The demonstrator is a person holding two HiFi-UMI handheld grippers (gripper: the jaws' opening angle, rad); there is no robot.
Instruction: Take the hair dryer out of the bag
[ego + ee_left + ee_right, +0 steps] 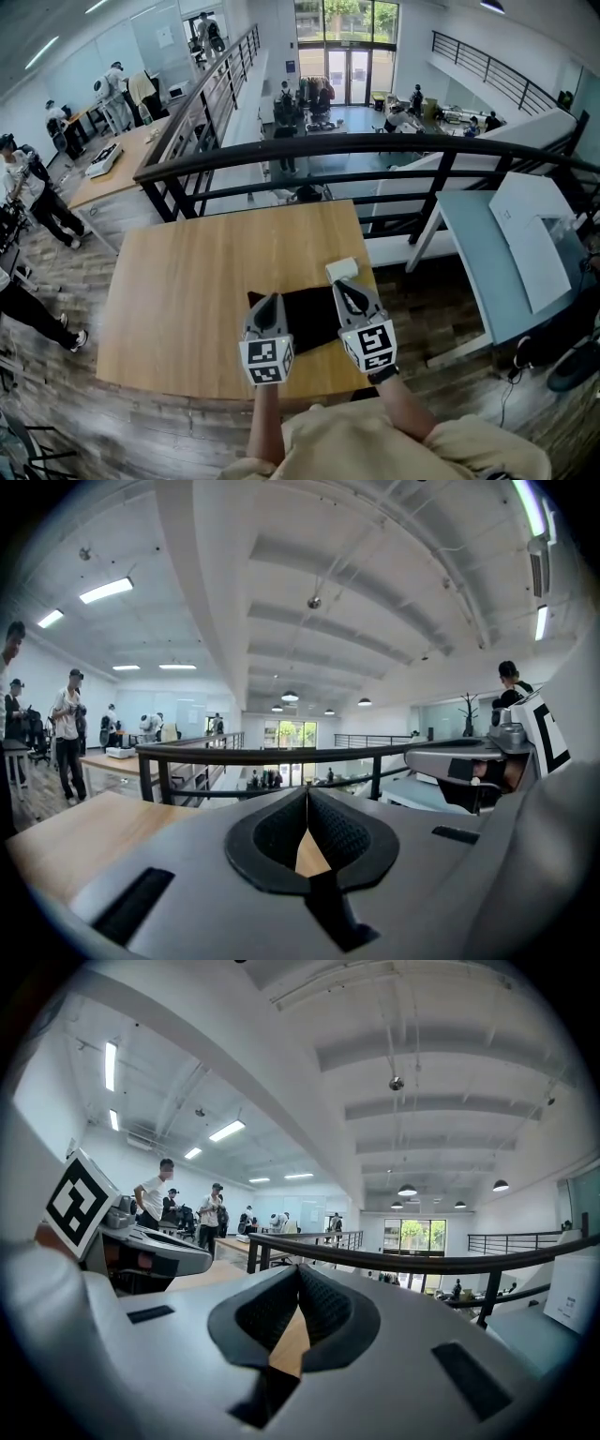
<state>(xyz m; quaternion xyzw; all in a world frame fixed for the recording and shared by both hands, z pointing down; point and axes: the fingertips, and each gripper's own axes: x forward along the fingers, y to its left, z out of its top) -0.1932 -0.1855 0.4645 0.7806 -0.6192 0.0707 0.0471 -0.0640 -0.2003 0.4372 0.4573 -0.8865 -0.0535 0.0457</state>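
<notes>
The table (187,281) supports the black bag (314,317), which lies flat. Judged soft and limp, the bag will sag if lifted. The hair dryer is not visible, presumably inside the bag; expect a rigid, smooth body, best gripped at the handle. Left gripper (274,300) and right gripper (343,287), both closed and empty, sit over the bag's two ends.

Two grippers, the left gripper (273,300) and the right gripper (344,289). One desk (187,281). On it, one black bag (314,321) and one small white block (342,268). One black railing (375,142) beyond the desk.
</notes>
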